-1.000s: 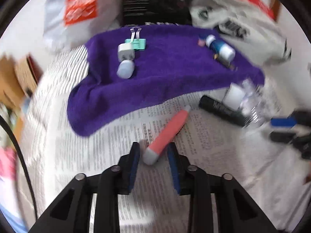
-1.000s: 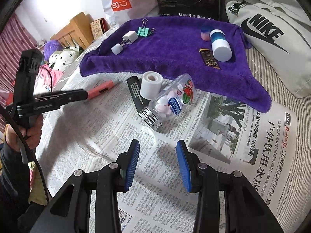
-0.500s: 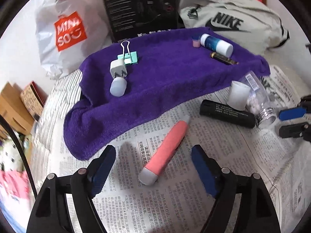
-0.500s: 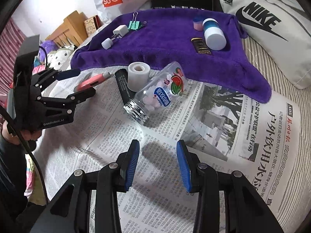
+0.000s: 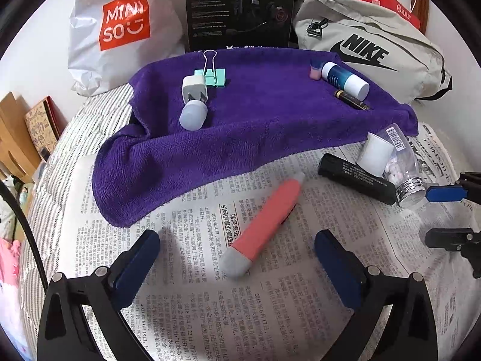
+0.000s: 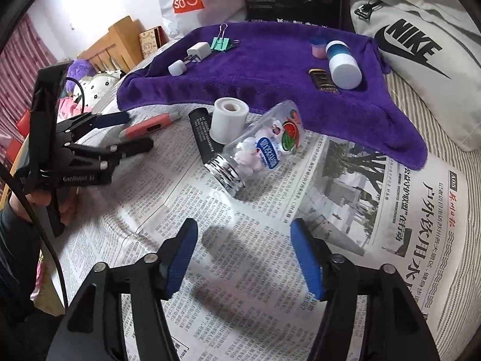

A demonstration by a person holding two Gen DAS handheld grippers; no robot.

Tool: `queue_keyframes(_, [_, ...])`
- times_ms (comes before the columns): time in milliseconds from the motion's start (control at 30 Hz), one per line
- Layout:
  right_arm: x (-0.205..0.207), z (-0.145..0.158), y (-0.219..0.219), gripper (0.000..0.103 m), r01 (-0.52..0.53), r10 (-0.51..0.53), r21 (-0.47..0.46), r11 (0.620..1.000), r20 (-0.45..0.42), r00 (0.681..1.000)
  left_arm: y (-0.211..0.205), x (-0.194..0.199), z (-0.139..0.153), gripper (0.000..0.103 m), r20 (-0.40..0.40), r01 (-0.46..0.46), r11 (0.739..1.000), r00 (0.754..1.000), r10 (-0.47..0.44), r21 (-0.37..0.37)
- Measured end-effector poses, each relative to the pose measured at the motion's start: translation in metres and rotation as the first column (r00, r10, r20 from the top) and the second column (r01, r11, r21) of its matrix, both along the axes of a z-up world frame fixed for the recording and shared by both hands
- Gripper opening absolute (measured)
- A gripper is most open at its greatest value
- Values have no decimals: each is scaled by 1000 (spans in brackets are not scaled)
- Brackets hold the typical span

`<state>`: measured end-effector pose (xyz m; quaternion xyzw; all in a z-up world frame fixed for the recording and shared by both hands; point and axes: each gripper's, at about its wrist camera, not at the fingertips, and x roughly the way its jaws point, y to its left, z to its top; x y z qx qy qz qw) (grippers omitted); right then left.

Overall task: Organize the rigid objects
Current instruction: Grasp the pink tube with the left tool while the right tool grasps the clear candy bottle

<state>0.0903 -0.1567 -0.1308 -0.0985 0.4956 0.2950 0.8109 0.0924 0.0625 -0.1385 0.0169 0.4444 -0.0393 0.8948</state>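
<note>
Pink cylindrical pen point(image 5: 264, 225) lies on crinkled newspaper point(image 5: 195, 285).

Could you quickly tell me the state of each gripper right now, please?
Left gripper: opening, holding nothing; the pink pen lies loose between its fingers.
Right gripper: opening, empty.

left gripper point(image 5: 237, 249) jaws now wide off the pink pen point(image 5: 264, 225), right gripper point(image 6: 243, 252) opening

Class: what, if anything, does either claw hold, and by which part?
Nothing. Both claws are opening: the left claw straddles the pink pen untouched; the right claw is empty.
</note>
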Motion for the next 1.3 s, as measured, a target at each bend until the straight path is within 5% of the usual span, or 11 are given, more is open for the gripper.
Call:
queue_keyframes(200, [-2, 0, 2, 68, -4, 4, -12, 1000, 7, 1000, -4, 6, 5, 93, -34, 106, 994, 994, -105, 19])
queue_keyframes(400, [-2, -1, 2, 68, -12, 12, -10, 1000, 5, 1000, -16, 14, 13, 55, -79, 262, 965, 963, -259, 21])
queue_keyframes(533, [1, 0, -3, 68, 5, -5, 7, 1000, -14, 1000, -23, 12, 16, 15, -86, 296, 955, 952, -294, 8])
queue_keyframes(1000, [43, 29, -10, 68, 190, -184, 157, 969, -53, 982, -21, -1, 17, 15, -95, 201, 979, 975, -203, -32])
queue_keyframes(1300, [54, 14, 22, 52, 151, -152, -35, 988, -28, 988, -19, -1, 17, 16, -90, 187, 981, 977, -191, -51])
